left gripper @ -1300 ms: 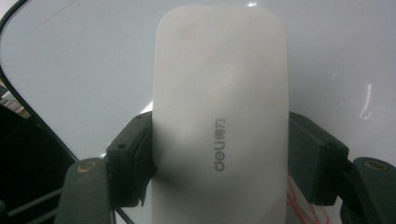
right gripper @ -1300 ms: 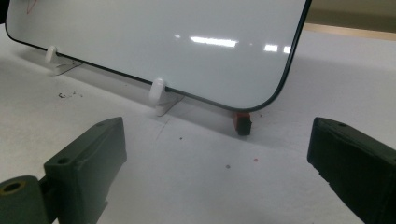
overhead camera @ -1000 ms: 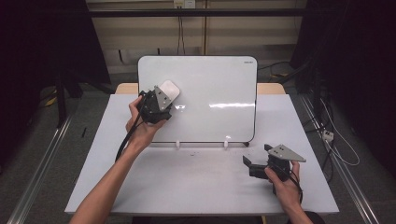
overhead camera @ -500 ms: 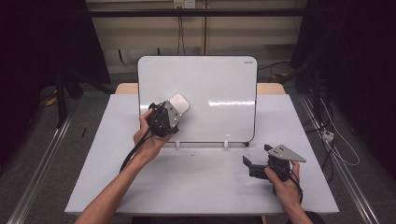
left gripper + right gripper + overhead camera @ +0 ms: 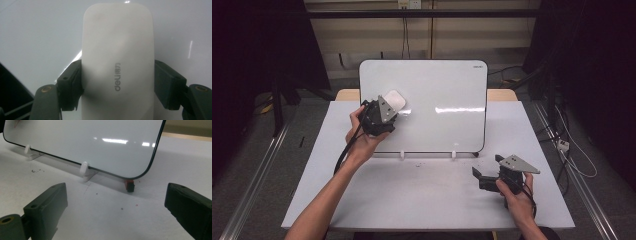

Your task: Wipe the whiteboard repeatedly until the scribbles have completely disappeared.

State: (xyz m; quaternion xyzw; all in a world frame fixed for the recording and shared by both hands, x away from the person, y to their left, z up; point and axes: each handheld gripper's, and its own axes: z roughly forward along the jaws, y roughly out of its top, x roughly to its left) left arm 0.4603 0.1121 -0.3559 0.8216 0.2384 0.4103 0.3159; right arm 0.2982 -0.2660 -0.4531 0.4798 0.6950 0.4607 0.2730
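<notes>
While your left gripper (image 5: 388, 109) clamps the eraser (image 5: 117, 62) flat against the whiteboard (image 5: 447, 100) for wiping, your right gripper (image 5: 486, 178) rests open on the table (image 5: 422, 195).

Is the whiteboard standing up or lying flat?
Standing up. The whiteboard leans back a little, its bottom edge resting in small white holders on the table.
</notes>
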